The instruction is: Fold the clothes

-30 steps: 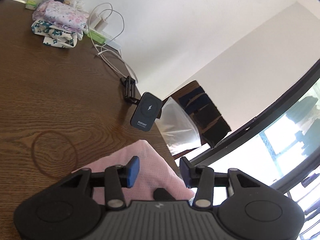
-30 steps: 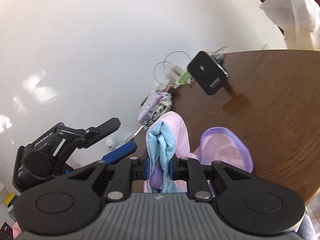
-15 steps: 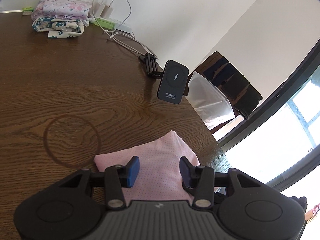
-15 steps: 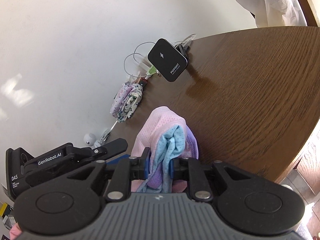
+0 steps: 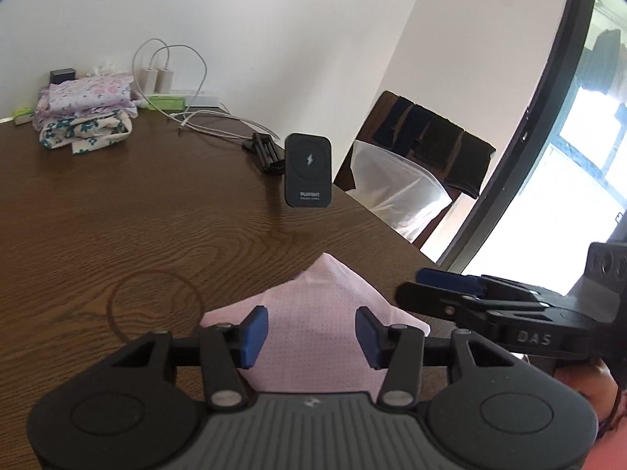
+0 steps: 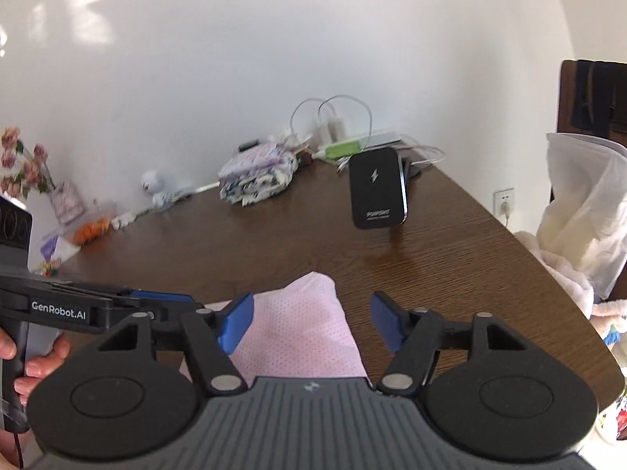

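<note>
A folded pink dotted garment (image 5: 313,313) lies on the brown wooden table (image 5: 117,215) near its front edge; it also shows in the right wrist view (image 6: 301,325). My left gripper (image 5: 311,331) is open above the garment, its jaws apart and empty. My right gripper (image 6: 311,323) is open too, its jaws wide over the same garment. The right gripper shows at the right of the left wrist view (image 5: 450,286). The left gripper shows at the left of the right wrist view (image 6: 156,297).
A stack of folded floral clothes (image 5: 84,117) lies at the table's far side by the wall. A black charger stand (image 5: 308,170) stands mid-table, with white cables and a power strip (image 5: 188,102) behind. A chair with a white bag (image 5: 399,192) stands beyond the table's right edge.
My right gripper has let go of the garment and opened wide. The garment now lies flat on the table. Both views have tilted to level.
</note>
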### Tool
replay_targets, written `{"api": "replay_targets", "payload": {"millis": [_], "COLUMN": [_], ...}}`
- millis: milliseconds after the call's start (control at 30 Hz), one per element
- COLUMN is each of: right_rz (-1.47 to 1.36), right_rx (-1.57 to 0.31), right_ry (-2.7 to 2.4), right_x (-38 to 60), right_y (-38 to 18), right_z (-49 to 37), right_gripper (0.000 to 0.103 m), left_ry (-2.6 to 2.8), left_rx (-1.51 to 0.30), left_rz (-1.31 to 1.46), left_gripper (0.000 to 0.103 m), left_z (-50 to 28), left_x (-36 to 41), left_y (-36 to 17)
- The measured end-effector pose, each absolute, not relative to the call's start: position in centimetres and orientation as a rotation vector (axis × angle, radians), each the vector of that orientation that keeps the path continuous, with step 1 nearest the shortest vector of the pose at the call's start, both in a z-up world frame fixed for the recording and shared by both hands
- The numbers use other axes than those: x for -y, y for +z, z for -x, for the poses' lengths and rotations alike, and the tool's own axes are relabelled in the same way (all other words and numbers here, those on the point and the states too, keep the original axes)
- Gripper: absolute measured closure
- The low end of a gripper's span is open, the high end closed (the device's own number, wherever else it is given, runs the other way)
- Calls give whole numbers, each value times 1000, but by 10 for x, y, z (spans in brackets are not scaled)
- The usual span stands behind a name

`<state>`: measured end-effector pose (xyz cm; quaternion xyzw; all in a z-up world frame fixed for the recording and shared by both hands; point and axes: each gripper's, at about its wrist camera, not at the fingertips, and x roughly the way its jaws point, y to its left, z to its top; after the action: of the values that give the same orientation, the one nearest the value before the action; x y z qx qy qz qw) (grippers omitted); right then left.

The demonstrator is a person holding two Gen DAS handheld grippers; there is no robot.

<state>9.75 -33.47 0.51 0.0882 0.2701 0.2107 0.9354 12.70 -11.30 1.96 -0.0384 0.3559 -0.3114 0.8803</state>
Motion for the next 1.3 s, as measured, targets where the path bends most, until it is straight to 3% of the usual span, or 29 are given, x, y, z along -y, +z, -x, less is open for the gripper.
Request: {"api": "replay_targets", "payload": {"millis": [67, 167, 200, 467, 600, 733, 800, 1000, 1033, 1100, 1133, 1200, 1300], "right_rz": [-151, -112, -113, -142, -153, -120, -76, -28, -37, -63, -80, -116, -149], "right_rx": [-620, -688, -703, -691, -596, -569, -610, -695, -690, -668, -652, -629, -652], "right_ry": [463, 493, 504, 546, 555, 629, 668, 674, 672, 666, 662, 657, 663], "right_x": [328, 322, 320, 297, 306, 307, 299, 288, 291, 298, 303, 315, 328], "right_y": [-1, -9, -12, -16, 4, 18, 13, -6, -4, 3, 7, 17, 23], "right_z": [-113, -124, -125, -119, -110, -120, -132, -144, -143, -139, -136, -132, -130], "right_gripper": [47, 69, 71, 69, 66, 69, 78, 79, 77, 62, 55, 27, 10], "left_ry": [-646, -632, -627, -546, -630, -771, -767, -745, -746, -737, -729, -701, -652], "left_rx": [-760, -792, -800, -794, -681, -667, -696, -768, -766, -738, -720, -676, -695], "left_rz": [35, -3, -7, 10, 28, -59, -106, -63, -48, -7, 19, 85, 225], "left_gripper": [62, 72, 73, 70, 71, 91, 91, 91, 89, 70, 49, 25, 12], "left_z": [-125, -126, -128, -120, -101, -86, -85, -97, -97, -95, -93, -91, -96], "left_x": [124, 131, 129, 99, 91, 114, 127, 128, 126, 114, 106, 87, 61], "left_y": [13, 2, -1, 4, 22, 27, 19, 1, 2, 11, 16, 28, 35]}}
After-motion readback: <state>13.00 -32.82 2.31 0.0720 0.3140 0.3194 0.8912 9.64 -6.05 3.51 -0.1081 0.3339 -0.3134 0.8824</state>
